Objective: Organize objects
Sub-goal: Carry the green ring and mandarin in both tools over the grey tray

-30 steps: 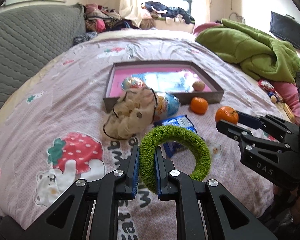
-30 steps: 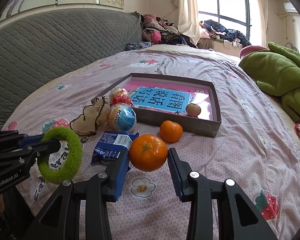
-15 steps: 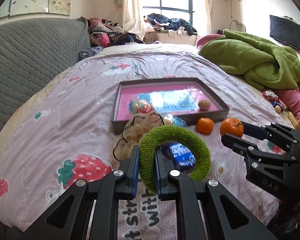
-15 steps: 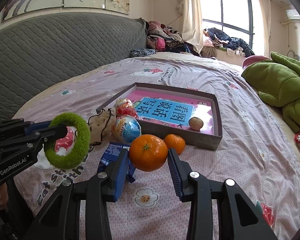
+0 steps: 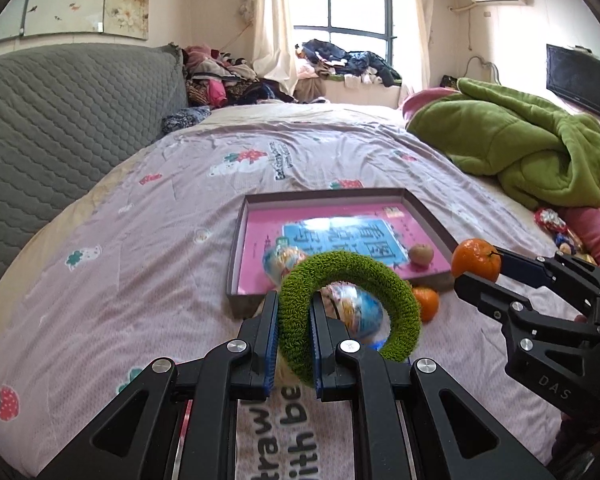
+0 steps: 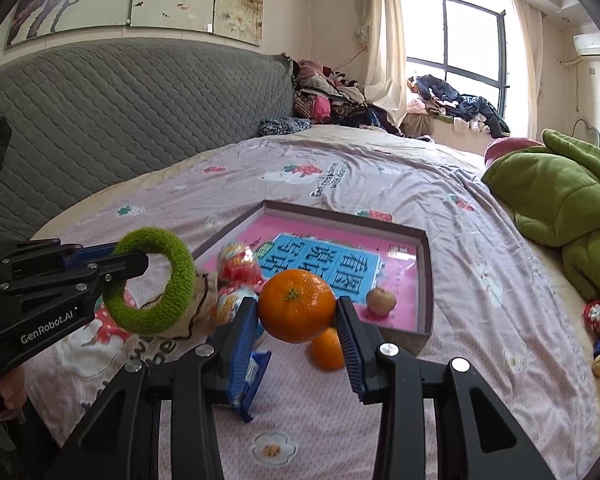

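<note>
Between the left gripper's (image 5: 293, 320) closed pads sits the green fuzzy ring (image 5: 350, 312), lifted above the bedspread (image 5: 140, 272). Beside it, the right gripper (image 6: 297, 320) clamps an orange (image 6: 296, 305), with the pink-lined tray (image 6: 426, 280) just ahead.

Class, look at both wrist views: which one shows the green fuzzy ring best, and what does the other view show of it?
The right wrist view: the green fuzzy ring appears whole, from the side, pinched by the left gripper. The left wrist view shows the ring close and foreshortened, its near part hidden between the fingers.
</note>
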Tool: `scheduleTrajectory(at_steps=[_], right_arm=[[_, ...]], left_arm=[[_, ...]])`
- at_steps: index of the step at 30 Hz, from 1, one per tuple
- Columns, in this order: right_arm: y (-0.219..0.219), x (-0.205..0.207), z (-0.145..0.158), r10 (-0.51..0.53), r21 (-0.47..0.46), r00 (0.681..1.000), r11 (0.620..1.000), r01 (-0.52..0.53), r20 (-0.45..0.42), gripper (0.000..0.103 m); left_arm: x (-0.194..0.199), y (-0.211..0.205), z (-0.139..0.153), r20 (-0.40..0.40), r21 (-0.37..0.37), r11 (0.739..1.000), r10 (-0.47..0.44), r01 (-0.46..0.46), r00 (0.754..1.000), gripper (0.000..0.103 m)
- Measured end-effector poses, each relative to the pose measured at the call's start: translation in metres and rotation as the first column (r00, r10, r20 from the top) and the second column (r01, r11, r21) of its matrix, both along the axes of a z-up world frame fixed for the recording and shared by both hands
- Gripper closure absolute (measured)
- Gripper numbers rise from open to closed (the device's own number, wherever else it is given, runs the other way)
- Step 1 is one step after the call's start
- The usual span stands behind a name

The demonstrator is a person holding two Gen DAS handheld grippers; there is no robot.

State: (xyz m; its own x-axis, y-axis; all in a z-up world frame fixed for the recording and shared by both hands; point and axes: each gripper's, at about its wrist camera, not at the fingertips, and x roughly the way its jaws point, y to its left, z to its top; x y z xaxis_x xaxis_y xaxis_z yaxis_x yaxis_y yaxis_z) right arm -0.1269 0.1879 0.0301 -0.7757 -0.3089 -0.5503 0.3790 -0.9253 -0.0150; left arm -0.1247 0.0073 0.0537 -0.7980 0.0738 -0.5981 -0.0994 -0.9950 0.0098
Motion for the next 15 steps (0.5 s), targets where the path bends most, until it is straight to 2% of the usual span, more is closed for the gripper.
scheduleTrajectory(at_steps=[8,15], right_arm=[[-0.002,-0.02,0.007,0.003,0.017,1.0,1.0,-0.002,-0.029,0.063],[-0.001,-0.045,-0.001,-0.006,0.026,1.0,1.0,0.006,-0.02,0.063]], left_arm=[[-0.027,0.0,0.007,-0.017,0.007,1.0,0.009,-0.009,1.0,0.089],[-0.054,-0.003,0.005,-0.012,0.017,0.999,0.028,-0.028,1.0,0.089]])
